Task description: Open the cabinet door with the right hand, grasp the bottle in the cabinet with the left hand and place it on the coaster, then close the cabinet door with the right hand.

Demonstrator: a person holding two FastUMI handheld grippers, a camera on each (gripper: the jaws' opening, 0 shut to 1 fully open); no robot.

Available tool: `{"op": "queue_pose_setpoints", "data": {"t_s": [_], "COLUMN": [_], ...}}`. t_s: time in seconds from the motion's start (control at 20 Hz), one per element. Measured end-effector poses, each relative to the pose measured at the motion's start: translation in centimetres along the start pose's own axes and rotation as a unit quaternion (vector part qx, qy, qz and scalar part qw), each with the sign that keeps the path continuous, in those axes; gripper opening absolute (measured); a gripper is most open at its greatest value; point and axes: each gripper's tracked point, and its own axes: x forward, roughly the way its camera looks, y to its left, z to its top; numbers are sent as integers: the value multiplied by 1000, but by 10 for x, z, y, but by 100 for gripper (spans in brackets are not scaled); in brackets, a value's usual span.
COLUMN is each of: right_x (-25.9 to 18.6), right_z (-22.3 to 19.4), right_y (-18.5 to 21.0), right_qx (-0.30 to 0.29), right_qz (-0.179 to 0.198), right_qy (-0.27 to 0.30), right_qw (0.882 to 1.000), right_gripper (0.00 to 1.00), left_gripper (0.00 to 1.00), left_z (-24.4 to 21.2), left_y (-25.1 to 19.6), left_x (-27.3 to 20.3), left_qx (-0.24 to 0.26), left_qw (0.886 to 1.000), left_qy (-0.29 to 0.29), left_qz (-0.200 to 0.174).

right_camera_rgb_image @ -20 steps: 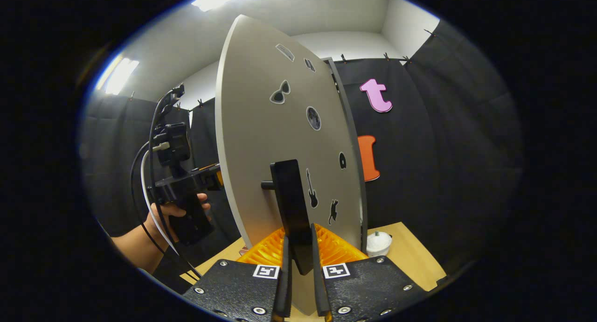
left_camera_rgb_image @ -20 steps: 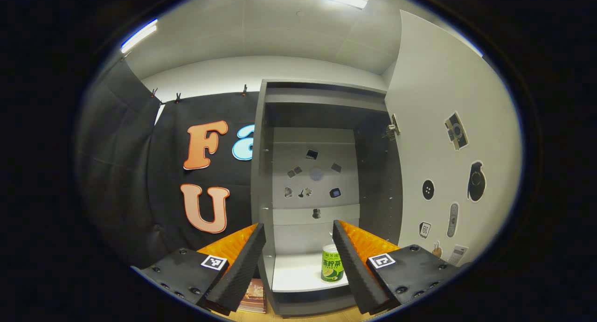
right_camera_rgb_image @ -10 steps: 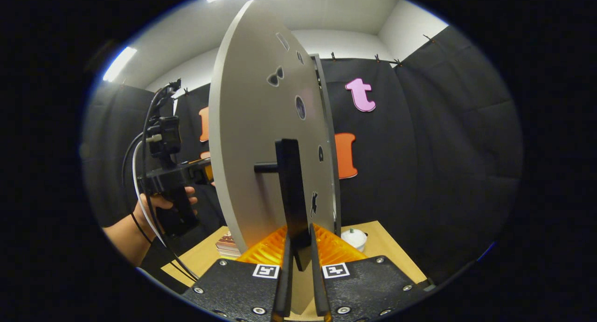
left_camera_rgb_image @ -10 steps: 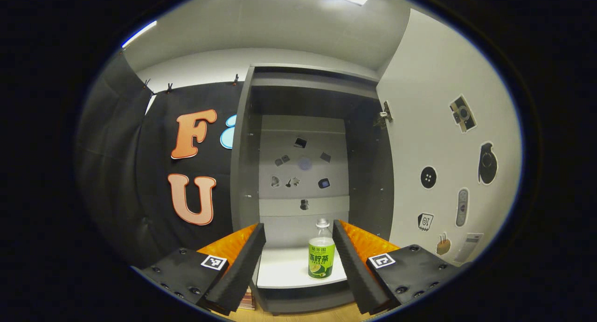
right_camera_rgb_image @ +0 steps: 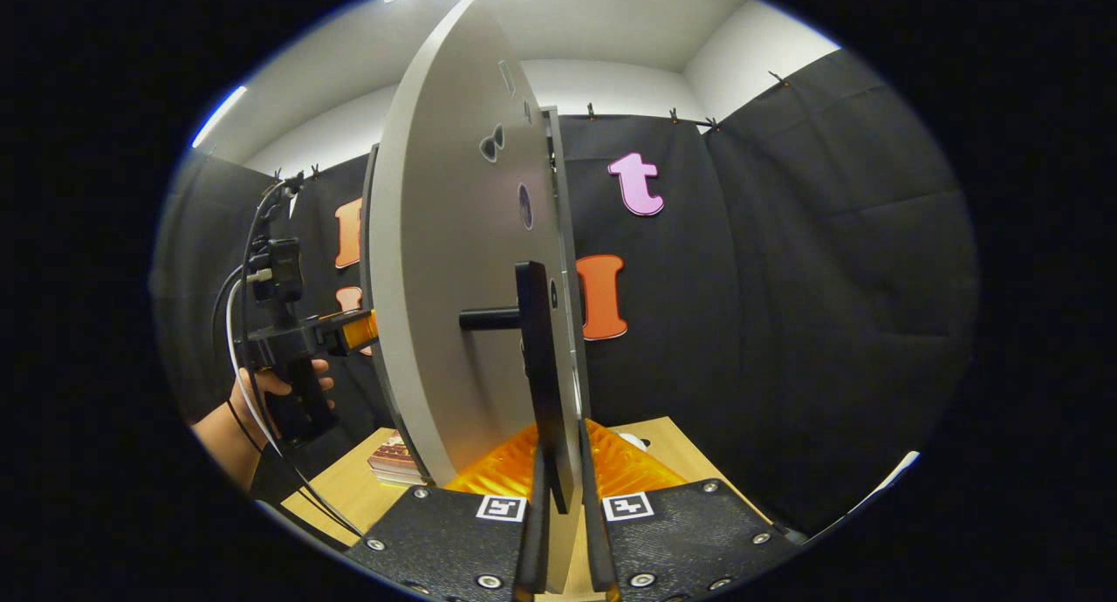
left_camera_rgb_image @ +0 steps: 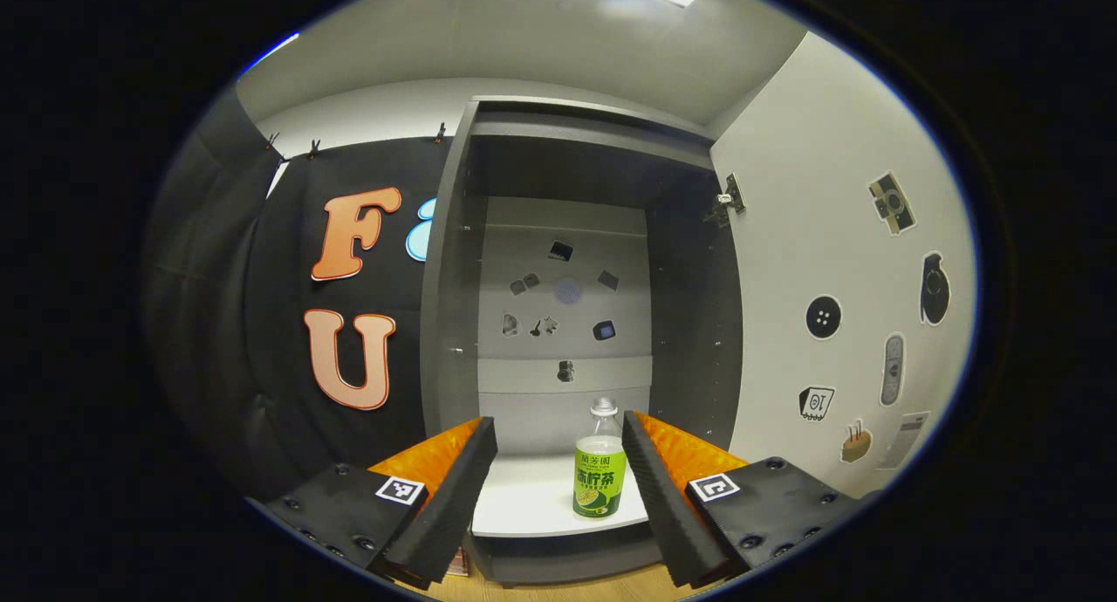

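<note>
In the left gripper view, the left gripper (left_camera_rgb_image: 558, 449) is held with its jaws spread wide before the cabinet (left_camera_rgb_image: 449, 262), and the bottle (left_camera_rgb_image: 599, 471) stands upright on the white shelf (left_camera_rgb_image: 524, 506) inside, framed in the gap between the fingers but nearer the right one and touching neither. To the right, the cabinet door (left_camera_rgb_image: 838, 262) hangs swung wide. In the right gripper view, a hand (right_camera_rgb_image: 262, 393) holds the left gripper at the far left, while the right gripper (right_camera_rgb_image: 558, 497) is clamped on the door's dark handle (right_camera_rgb_image: 534, 366), both fingers pressing it.
</note>
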Motion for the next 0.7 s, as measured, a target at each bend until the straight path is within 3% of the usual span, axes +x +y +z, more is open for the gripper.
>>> {"op": "queue_pose_setpoints", "data": {"t_s": [0.15, 0.3, 0.4, 0.5, 0.7], "right_x": [-2, -1, 3, 5, 2], "right_z": [2, 3, 2, 2, 3], "right_y": [-2, -7, -12, -14, -18], "right_qx": [-1, -3, -2, -4, -21], "right_qz": [-9, -16, -22, -28, -33], "right_qy": [0, 1, 1, 1, 2], "right_qw": [1000, 1000, 1000, 1000, 999], "right_gripper": [14, 17, 23, 36, 45], "left_gripper": [94, 94, 94, 94, 94], "left_z": [-9, -18, -23, -29, -38], "left_y": [-2, -5, -7, -9, -15], "left_x": [6, 12, 17, 18, 22], "left_qx": [2, 2, 3, 5, 9], "left_qw": [1000, 1000, 1000, 1000, 999], "left_qy": [7, 17, 21, 26, 35], "left_qz": [-4, -8, -12, -16, -26]}}
